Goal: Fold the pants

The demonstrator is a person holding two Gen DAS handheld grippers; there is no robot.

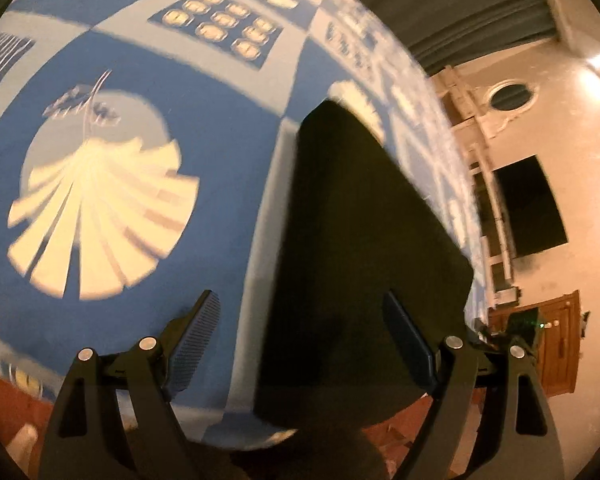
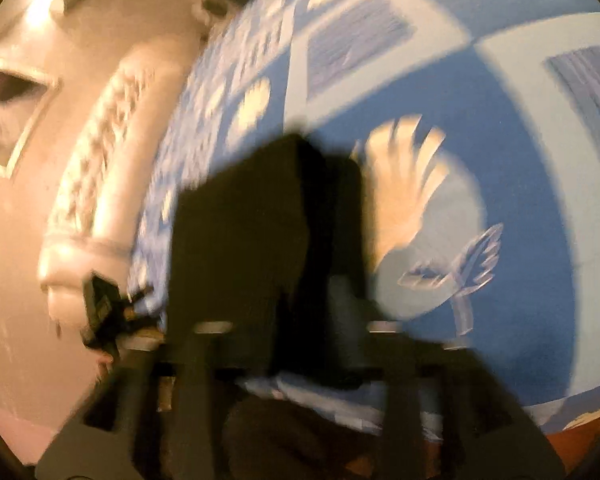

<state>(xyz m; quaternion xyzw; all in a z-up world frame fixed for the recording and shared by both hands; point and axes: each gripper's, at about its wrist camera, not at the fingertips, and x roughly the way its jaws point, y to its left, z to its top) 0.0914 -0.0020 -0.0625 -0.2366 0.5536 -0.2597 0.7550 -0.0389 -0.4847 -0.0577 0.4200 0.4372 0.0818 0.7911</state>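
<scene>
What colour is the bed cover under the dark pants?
The patterned bed cover is blue with pale bands and cream shell shapes, clearest in the left wrist view.

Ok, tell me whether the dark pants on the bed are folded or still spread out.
Folded: the pants lie as one compact dark slab with straight edges on the blue patterned bedspread, no legs trailing. How many layers, cannot tell.

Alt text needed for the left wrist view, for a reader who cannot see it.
Dark folded pants lie flat on a blue bedsheet printed with cream shell shapes. The left gripper is open, with one finger over the pants and the other over bare sheet.
</scene>
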